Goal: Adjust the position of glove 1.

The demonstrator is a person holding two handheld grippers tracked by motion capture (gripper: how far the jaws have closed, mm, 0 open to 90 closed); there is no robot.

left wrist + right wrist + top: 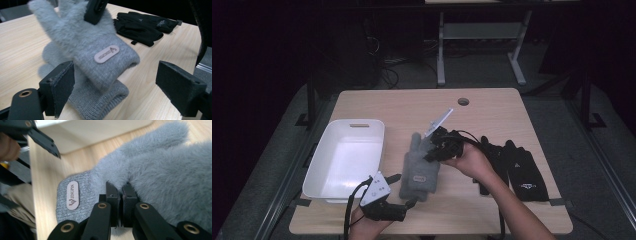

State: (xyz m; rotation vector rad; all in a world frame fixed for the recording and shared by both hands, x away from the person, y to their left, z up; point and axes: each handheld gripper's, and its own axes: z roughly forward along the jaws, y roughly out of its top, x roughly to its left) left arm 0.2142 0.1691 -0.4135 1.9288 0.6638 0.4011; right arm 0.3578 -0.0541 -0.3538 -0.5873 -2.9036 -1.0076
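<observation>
Grey gloves [419, 167]: pair lying mid-table, right of bin [346, 157]. Top glove [100, 47] being pinched at fluffy fingers by right gripper [122, 192], jaws clamped. Left gripper [115, 85] gaping, nothing held. Judged soft, light, limp; cuff [100, 100] judged firmer hold.

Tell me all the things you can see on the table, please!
Fluffy grey knitted gloves: two, grey, stacked mid-table; the top one is pinched and lifted.
Black fabric gloves: a pile, black, right side of table.
White plastic tub: one, white, left side of table.
Light wooden table: one, pale wood, under everything.
Left hand-held gripper: one, black and white, open, near the gloves' cuffs.
Right hand-held gripper: one, black, shut on the top grey glove.
</observation>
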